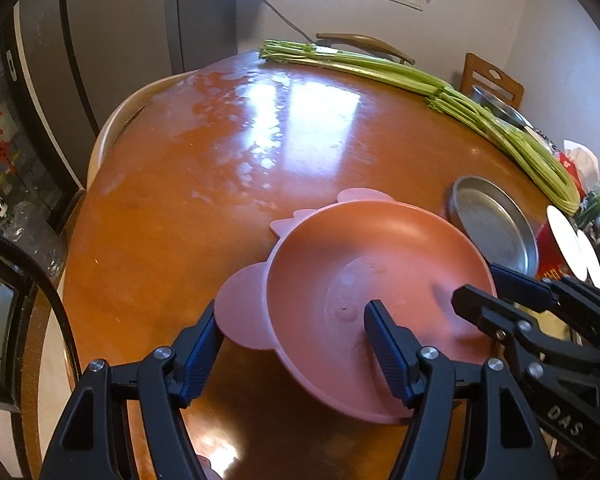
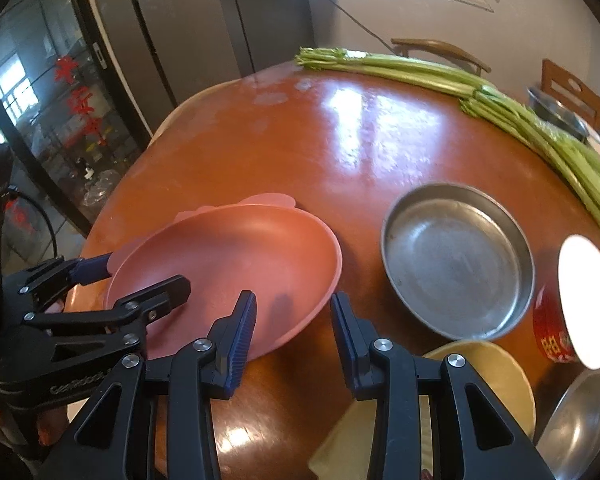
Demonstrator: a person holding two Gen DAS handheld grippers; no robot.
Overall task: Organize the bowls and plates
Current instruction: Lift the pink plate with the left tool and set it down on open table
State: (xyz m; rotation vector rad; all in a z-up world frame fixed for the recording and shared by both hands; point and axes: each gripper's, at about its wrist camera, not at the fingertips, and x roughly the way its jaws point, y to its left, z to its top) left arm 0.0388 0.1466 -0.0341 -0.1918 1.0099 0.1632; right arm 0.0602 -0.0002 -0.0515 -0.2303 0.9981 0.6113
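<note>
Both tools are spread wide, gripping nothing. The left tool (image 1: 292, 340) straddles the pink bowl's (image 1: 380, 256) near rim; the right tool (image 2: 294, 316) straddles its right edge above the worktop (image 2: 260, 152).

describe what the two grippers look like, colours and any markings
Both are black plastic frames with silver screws and dark blue ribbed pads on the fingers. The left hand-held gripper and the right hand-held gripper look alike. White lettering shows on each body; on the right one it reads "DAS".
</note>
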